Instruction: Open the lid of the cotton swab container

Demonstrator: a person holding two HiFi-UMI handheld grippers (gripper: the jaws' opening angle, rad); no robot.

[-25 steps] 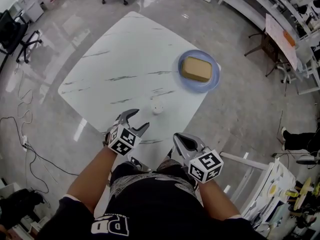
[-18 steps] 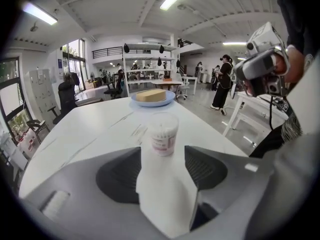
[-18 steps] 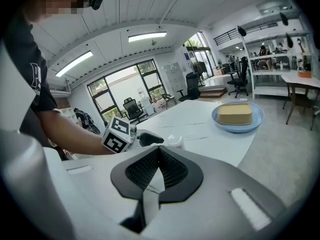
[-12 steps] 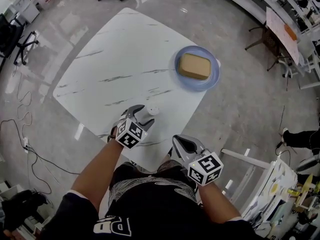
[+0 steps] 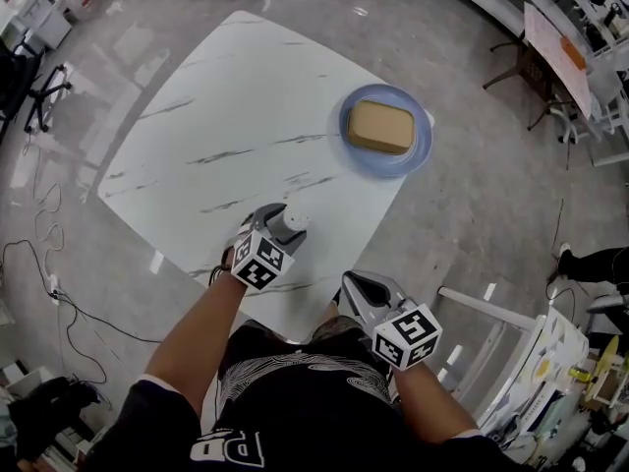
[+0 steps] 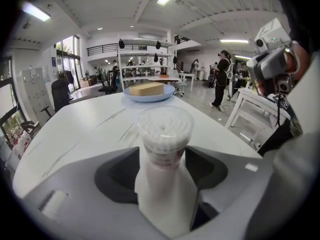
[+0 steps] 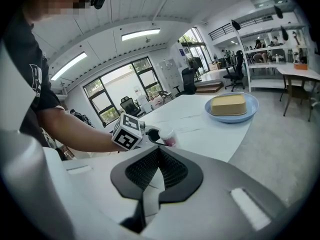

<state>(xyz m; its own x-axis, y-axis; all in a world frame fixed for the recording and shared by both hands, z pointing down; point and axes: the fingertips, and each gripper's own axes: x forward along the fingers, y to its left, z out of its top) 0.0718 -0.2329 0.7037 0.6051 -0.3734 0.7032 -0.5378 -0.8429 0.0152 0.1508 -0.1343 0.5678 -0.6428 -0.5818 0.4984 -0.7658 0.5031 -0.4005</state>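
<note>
Right tool (image 5: 354, 285): jaws fully closed, empty, held off the near edge of the desk (image 5: 216, 116).
Left tool (image 5: 272, 215): jaws apart, straddling the container (image 5: 292, 222); no squeeze evident.
Container: upright, lid on, near the desk's front edge.
Plate (image 5: 421, 149): farther back, well apart.
Risk: uneven closing could tip or shove the light container; clamping at lid height would pin it shut.

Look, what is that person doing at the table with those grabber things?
A person holds a gripper in each hand at a white marble table. The left gripper has its jaws apart on either side of the cotton swab container, whose lid is not yet off. The right gripper hangs near the table's edge, jaws shut and empty. A blue plate sits farther back.
</note>
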